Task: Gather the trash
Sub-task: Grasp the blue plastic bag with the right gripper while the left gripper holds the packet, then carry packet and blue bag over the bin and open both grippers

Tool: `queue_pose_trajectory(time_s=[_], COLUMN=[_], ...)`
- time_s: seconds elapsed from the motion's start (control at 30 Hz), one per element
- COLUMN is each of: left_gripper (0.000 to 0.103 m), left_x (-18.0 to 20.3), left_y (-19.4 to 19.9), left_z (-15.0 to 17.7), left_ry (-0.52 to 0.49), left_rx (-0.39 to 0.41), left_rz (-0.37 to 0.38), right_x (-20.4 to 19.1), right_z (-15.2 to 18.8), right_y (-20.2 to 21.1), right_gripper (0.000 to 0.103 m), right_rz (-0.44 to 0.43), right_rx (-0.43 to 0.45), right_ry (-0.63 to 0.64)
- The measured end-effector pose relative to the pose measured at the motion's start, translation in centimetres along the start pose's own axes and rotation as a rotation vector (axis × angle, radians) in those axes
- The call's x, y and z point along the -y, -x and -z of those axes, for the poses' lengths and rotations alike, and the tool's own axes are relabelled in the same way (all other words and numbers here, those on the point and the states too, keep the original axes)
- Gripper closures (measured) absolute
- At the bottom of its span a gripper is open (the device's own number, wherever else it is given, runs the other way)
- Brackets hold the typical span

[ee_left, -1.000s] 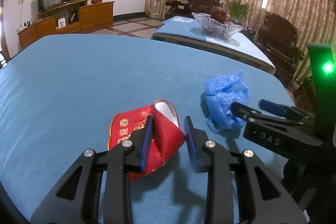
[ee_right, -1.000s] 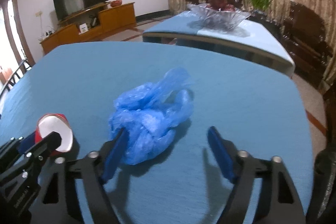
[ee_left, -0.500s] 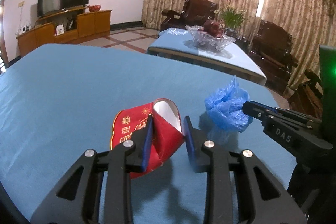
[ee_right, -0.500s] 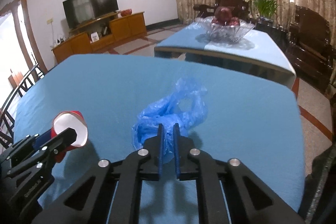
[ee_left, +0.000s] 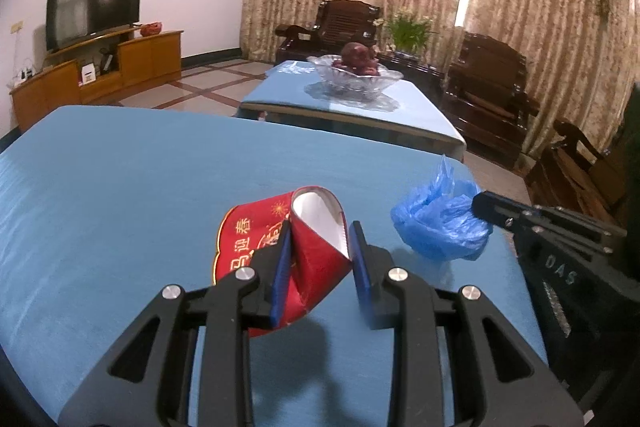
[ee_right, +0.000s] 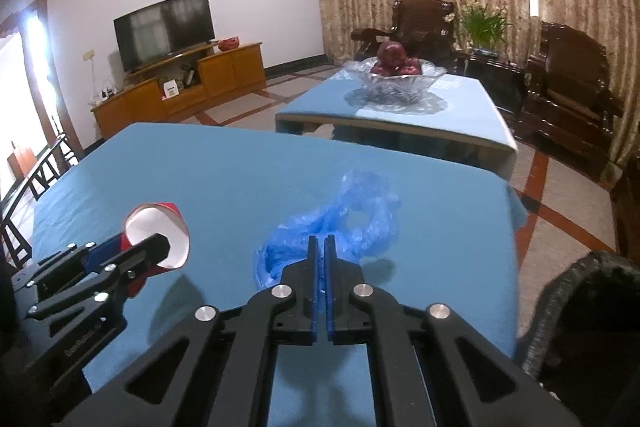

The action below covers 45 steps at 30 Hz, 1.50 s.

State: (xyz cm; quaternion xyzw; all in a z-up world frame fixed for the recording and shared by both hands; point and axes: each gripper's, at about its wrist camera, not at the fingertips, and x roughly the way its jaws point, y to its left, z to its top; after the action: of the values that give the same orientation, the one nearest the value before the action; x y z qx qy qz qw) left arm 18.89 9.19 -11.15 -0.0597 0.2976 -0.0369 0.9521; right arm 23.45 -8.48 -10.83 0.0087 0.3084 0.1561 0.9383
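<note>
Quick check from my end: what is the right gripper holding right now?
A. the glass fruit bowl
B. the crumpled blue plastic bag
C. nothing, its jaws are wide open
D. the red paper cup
B: the right gripper has its jaws shut on the crumpled blue plastic bag, while the red paper cup sits in the left gripper.

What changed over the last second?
The right gripper closed from open onto the blue plastic bag and lifted it off the blue table. The left gripper kept its grip on the crushed red paper cup, rising too.
</note>
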Motion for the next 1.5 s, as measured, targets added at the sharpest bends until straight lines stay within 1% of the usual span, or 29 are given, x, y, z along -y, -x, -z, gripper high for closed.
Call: queue_pose_trajectory(time_s=[0.13,0.2,0.23,0.33,0.37,0.47,0.53,0.57,0.6,0.63,0.67,0.7,0.83,0.93,0.97,1.0,1.03,1.1,1.17,1.3,1.5], left_gripper=[0.076,0.077,0.078,0.078,0.08,0.08,0.08,0.08,0.08,0.08,0.08,0.08,0.081,0.081,0.081,0.081,0.081,0.081,0.081,0.081,0.081], left_x=[1.6,2.2,2.6,3.4,3.6,3.7,3.5,3.4,3.3,3.2,3.1,2.9,2.4,2.1,2.0,2.0,2.0,2.0,1.9,1.9,3.2], left_y=[0.5,0.6,0.6,0.7,0.6,0.0,-0.3,-0.5,-0.6,-0.7,-0.8,-0.9,-1.0,-0.9,-0.9,-0.9,-0.8,-0.8,-0.8,-0.3,1.1], left_z=[-0.1,-0.2,-0.2,0.2,0.5,1.4,2.1,2.4,2.8,3.0,3.2,3.3,3.7,3.6,3.6,3.6,3.6,3.5,3.5,3.2,2.3], left_ry=[-0.018,-0.029,-0.032,-0.042,-0.048,-0.058,-0.065,-0.067,-0.067,-0.066,-0.064,-0.062,-0.061,-0.065,-0.066,-0.065,-0.064,-0.065,-0.065,-0.071,-0.093], left_rx=[0.006,0.01,0.009,0.003,-0.005,-0.039,-0.056,-0.066,-0.075,-0.081,-0.086,-0.09,-0.092,-0.088,-0.087,-0.088,-0.088,-0.088,-0.087,-0.078,-0.044], left_rz=[0.025,0.031,0.038,0.046,0.049,0.052,0.051,0.051,0.05,0.049,0.047,0.046,0.039,0.035,0.034,0.035,0.035,0.036,0.037,0.044,0.064], right_x=[1.2,1.7,1.9,2.1,2.1,1.9,1.8,1.7,1.7,1.8,1.9,1.9,2.0,2.3,2.3,2.3,2.3,2.6,2.6,2.3,2.5], right_z=[-0.4,-0.3,0.0,1.8,2.3,4.3,5.2,5.6,6.0,6.3,6.5,6.7,7.7,8.3,8.5,8.6,8.6,8.3,7.9,6.6,4.5], right_y=[2.1,2.6,2.5,1.9,1.7,0.8,0.4,0.3,0.1,-0.1,-0.2,-0.3,-1.7,-2.5,-2.6,-2.7,-2.7,-2.4,-1.8,0.2,3.2], right_gripper=[0.103,0.103,0.103,0.103,0.103,0.103,0.1,0.096,0.08,0.068,0.05,0.043,0.041,0.039,0.044,0.056,0.059,0.065,0.067,0.067,0.067], right_rz=[0.02,0.028,0.026,0.019,0.021,0.02,0.036,0.042,0.051,0.06,0.069,0.08,0.102,0.125,0.133,0.145,0.151,0.128,0.113,0.108,0.115], right_rx=[0.022,0.015,0.0,-0.051,-0.065,-0.122,-0.16,-0.171,-0.184,-0.194,-0.196,-0.199,-0.246,-0.261,-0.264,-0.263,-0.262,-0.261,-0.245,-0.18,-0.107], right_ry=[-0.009,-0.008,-0.015,-0.028,-0.028,-0.027,-0.016,-0.013,-0.015,-0.02,-0.024,-0.024,-0.018,-0.01,-0.006,0.003,0.009,-0.008,-0.019,-0.012,-0.012])
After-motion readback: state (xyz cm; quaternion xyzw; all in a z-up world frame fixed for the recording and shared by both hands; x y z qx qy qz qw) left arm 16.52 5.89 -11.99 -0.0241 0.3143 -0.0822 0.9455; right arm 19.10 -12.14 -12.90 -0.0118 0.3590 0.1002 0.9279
